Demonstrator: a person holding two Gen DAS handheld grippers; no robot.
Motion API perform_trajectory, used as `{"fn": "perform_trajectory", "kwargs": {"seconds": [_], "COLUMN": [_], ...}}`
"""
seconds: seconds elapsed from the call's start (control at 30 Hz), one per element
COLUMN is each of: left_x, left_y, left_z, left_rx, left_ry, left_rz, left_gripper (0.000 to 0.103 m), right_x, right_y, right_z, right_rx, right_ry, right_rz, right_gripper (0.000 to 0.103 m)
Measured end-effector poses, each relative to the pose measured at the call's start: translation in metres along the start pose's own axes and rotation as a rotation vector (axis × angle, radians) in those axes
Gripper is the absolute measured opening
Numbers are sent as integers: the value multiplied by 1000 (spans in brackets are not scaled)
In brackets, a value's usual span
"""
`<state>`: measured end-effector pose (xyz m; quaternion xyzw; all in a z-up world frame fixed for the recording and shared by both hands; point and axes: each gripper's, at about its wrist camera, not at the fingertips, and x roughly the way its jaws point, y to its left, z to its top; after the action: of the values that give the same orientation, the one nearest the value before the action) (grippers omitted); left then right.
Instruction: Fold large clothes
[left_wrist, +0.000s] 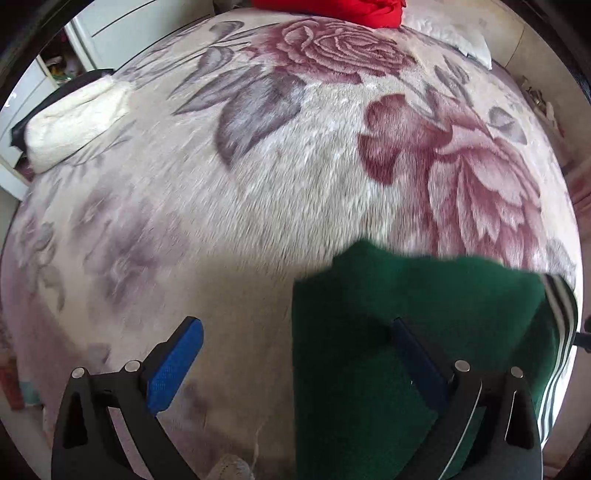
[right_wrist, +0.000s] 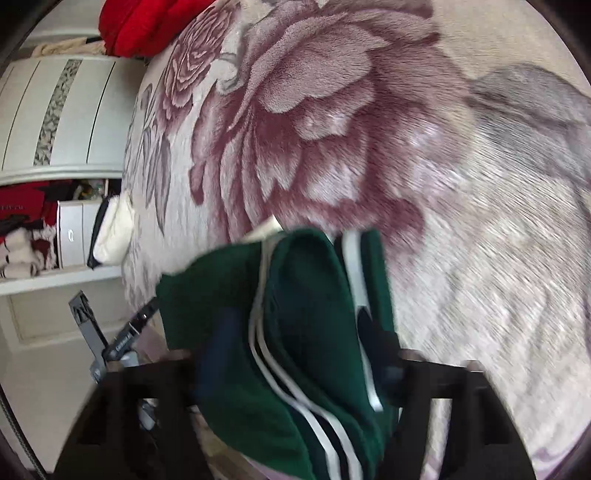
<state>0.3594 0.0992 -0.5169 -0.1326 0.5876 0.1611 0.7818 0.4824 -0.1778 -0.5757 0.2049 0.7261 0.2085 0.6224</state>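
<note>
I find the dark green fleece garment with white stripes (left_wrist: 424, 332) lying bunched at the near edge of the bed, on the plush floral blanket in pink and grey (left_wrist: 295, 177).

My left tool (left_wrist: 295, 350) is released: its blue pads stand wide apart, one over bare blanket, the other over the green cloth, neither pressing.

My right tool (right_wrist: 295, 365) has its fingers spread wide with folds of the garment (right_wrist: 306, 314) between them; blur prevents me from telling whether the pads press.

Open blanket runs from the garment to the far edge. There a red cloth heap (left_wrist: 332, 11) sits; a cream folded bundle (left_wrist: 74, 122) lies at the left edge. A white cabinet (right_wrist: 59, 114) stands beside the bed.
</note>
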Motion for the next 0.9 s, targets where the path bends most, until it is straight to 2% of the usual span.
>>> {"fn": "perform_trajectory", "kwargs": {"seconds": [0.07, 0.2, 0.3, 0.4, 0.43, 0.47, 0.57, 0.67, 0.8, 0.87, 0.9], "left_x": [-10, -10, -3, 3, 4, 5, 6, 3, -2, -1, 0], "left_y": [-4, -16, -21, -26, -27, -28, -28, -30, -26, -19, -15], "left_z": [-25, -62, -76, -82, -82, -81, -79, -79, -77, -76, -75], "left_rx": [-12, -17, -26, -24, -21, -19, -8, 11, -9, -42, -57], "left_ry": [21, 100, 151, 169, 171, 174, 174, 166, 162, 176, 184], "left_rz": [19, 44, 31, 20, 19, 20, 16, 26, 8, -37, -55], "left_gripper": [103, 103, 103, 103, 103, 103, 103, 103, 103, 103, 103], "right_x": [1, 6, 20, 36, 38, 38, 36, 23, 1, 11, 17], "right_y": [-21, -52, -68, -75, -74, -73, -71, -67, -62, -72, -74], "right_z": [-33, -89, -118, -136, -139, -142, -151, -164, -181, -187, -178], "right_rx": [36, 134, 220, 284, 295, 303, 329, 364, 374, 368, 355], "right_ry": [80, 121, 142, 128, 102, 70, 14, -36, -93, -76, -64], "right_rz": [-53, -105, -53, 12, 30, 44, 32, 16, -31, -73, -88], "right_gripper": [82, 82, 82, 81, 79, 64, 42, 29, 21, 21, 21]}}
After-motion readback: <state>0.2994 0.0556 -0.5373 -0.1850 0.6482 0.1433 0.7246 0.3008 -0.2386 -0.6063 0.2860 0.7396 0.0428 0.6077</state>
